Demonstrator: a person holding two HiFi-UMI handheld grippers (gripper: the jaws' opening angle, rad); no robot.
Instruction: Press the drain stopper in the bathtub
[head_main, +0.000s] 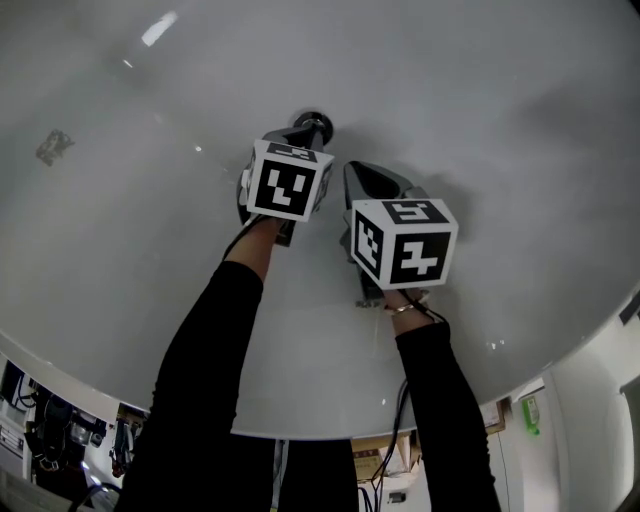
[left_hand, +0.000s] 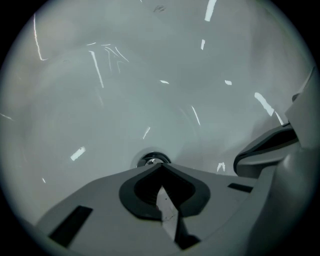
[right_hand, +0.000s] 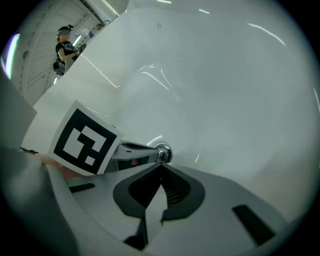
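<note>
The chrome drain stopper (head_main: 313, 123) sits round and shiny in the white bathtub floor (head_main: 480, 120). My left gripper (head_main: 309, 130) is shut, and its closed tips rest right at the stopper, with nothing held between them. In the left gripper view the stopper (left_hand: 152, 160) peeks out just past the closed left gripper (left_hand: 160, 166). My right gripper (head_main: 357, 172) is shut and empty, a short way right of the stopper and apart from it. The right gripper view shows the stopper (right_hand: 163, 153) just beyond the right gripper (right_hand: 161, 165), with the left gripper (right_hand: 152, 154) reaching it from the left.
The tub's curved white walls rise all around, and its near rim (head_main: 300, 425) runs along the bottom of the head view. A person (right_hand: 65, 42) stands far off beyond the tub's edge. Room clutter (head_main: 60, 430) shows below the rim.
</note>
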